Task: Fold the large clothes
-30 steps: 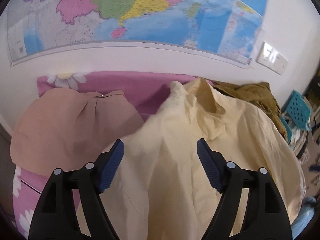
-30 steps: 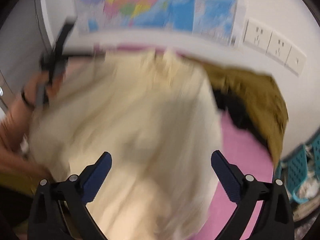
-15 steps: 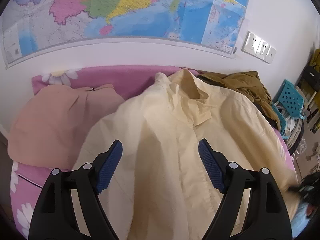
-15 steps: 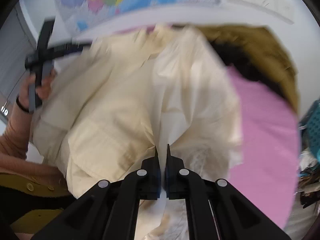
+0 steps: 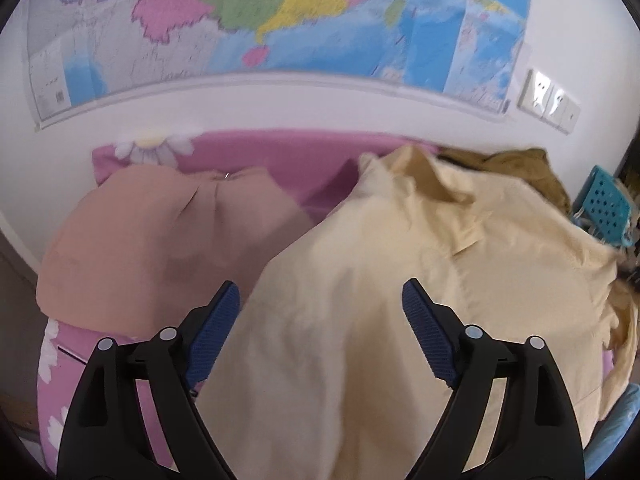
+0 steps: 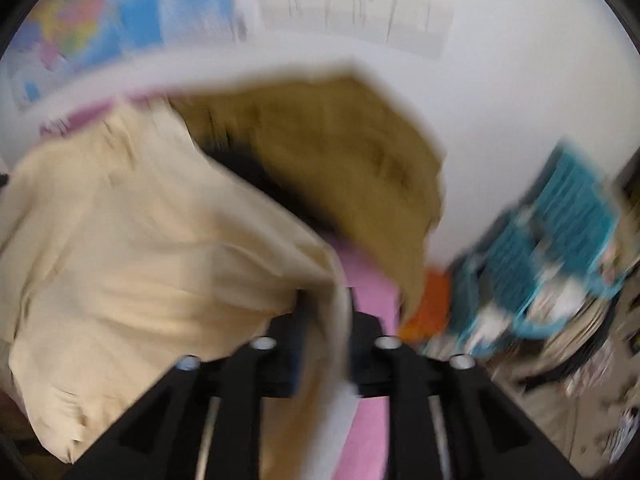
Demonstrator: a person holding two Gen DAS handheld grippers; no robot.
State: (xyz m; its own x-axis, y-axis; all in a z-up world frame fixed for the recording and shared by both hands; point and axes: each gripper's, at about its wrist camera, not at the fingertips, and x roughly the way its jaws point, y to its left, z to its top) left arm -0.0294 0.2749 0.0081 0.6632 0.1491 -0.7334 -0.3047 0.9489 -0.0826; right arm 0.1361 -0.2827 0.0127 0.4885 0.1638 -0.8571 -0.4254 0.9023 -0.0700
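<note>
A large pale yellow shirt (image 5: 420, 280) lies spread on the pink floral bed cover (image 5: 256, 152), collar toward the wall. My left gripper (image 5: 320, 312) is open and empty, held above the shirt's left side. In the blurred right wrist view the shirt (image 6: 140, 248) bunches to the left, and my right gripper (image 6: 326, 304) is shut on a fold of its right edge.
A tan garment (image 5: 160, 240) lies left of the shirt. An olive-brown garment (image 6: 340, 168) with something black under it lies at the back right. Teal plastic baskets (image 6: 560, 248) stand right of the bed. A map (image 5: 260, 20) hangs on the wall.
My right gripper, shut on the shirt's edge since half a second ago, has swung it toward the right. The shirt has shifted right, and the left gripper stays open.
</note>
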